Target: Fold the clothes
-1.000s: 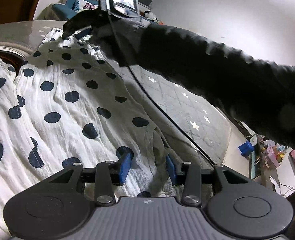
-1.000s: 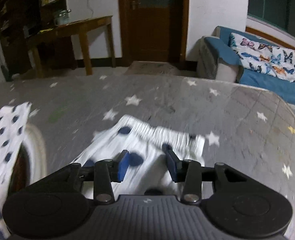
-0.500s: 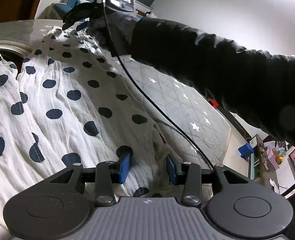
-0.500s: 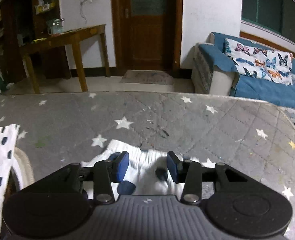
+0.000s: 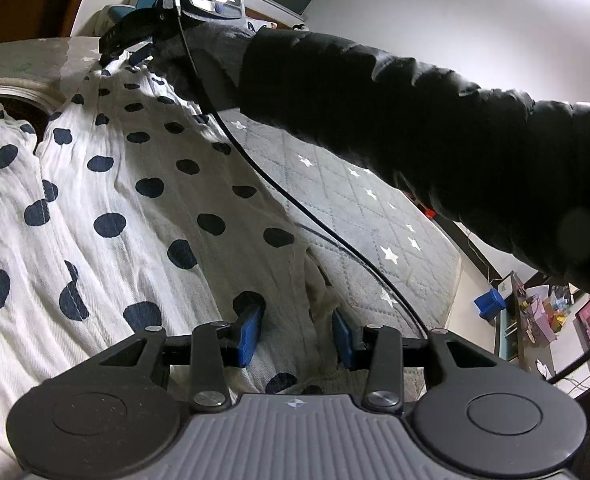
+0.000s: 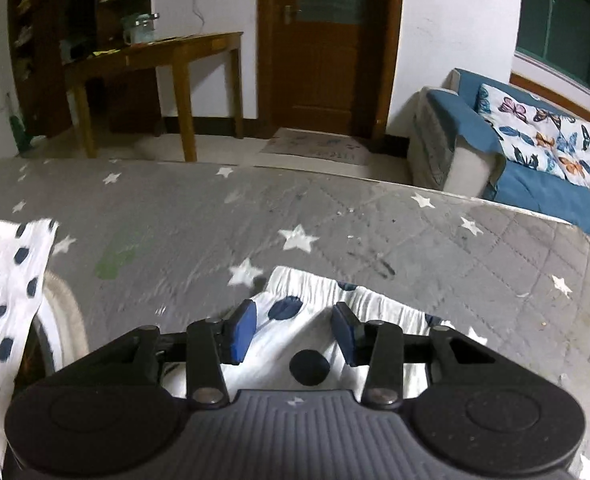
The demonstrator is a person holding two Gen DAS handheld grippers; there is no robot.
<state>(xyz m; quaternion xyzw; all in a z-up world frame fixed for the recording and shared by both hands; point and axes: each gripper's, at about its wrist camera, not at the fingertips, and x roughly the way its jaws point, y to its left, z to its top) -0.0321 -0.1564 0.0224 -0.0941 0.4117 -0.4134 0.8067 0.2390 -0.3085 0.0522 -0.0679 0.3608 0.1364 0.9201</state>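
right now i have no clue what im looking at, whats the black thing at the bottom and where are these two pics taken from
There is no robot here. A person holds a hand-held two-finger tool in each hand, and each tool carries a wide-angle camera looking forward along its fingers. The black shape at the bottom of each picture is that tool's own body, with its blue-padded fingers.

One picture comes from the left tool, the other from the right tool. In the left view, the black sleeve is the person's right arm reaching across.

A white garment with dark dots lies on a grey quilted cover with stars. Each tool has garment fabric between its fingers. The pads stand apart, so I cannot tell whether either is really pinching.
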